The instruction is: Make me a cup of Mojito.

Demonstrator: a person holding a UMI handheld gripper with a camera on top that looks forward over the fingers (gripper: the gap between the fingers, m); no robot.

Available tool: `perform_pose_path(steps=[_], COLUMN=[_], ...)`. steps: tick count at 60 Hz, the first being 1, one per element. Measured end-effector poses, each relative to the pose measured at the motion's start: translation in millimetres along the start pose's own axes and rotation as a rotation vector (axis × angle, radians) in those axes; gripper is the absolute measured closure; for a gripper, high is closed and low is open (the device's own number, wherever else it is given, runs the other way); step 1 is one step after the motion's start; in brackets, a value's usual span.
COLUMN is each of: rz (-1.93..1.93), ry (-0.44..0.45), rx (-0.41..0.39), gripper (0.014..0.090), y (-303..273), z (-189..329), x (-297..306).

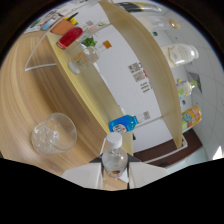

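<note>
Light wood tabletop (30, 95) on the left, view rolled sideways. A pale wood shelf unit (100, 85) runs from far left toward the near middle, white back panel behind it, second upright board (150, 60) further right. White wall and floor area far right, dark strip (170, 147) at the base of the shelf.

Labels: small printed cards or stickers (140, 75) on the white panel, text too small to read. Blue bottle (123, 122) lying on its side on the shelf just beyond the fingers, light label patch on it, writing not legible. Yellow-orange carton (192, 116) on the right shelf with coloured print, unreadable. White jug-like container (181, 53) above it, no readable brand. Red item (69, 37) and orange item (61, 26) at the far end of the shelf, with something green (89, 42) and a small clear glass (82, 59) beside them; no text visible.

Clear glass bowl-shaped cup (53, 132) sits on the tabletop, left of the gripper, apart from it, looks to have ice or clear pieces inside.

Gripper (115, 172): white fingers (85, 175) at the near edge, closed down narrow on a clear plastic bottle (114, 155) with a white cap. Both fingers press against the bottle body, so it is grasped. Bottle stands between them, cap pointing away toward the blue bottle. Bottle label not readable.
</note>
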Motion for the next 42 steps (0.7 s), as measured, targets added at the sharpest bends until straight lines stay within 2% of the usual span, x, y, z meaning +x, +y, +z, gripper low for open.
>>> perform_pose_path(steps=[10, 22, 32, 42], rz=[-0.417, -0.856, -1.109, -1.187], ry=[0.119, 0.213, 0.253, 0.250], rx=[0.016, 0.040, 0.042, 0.064], gripper=[0.0700, 0.0699, 0.0698, 0.0698], y=[-21, -49, -58, -61], z=[2, -5, -4, -3], x=[16, 20, 16, 12])
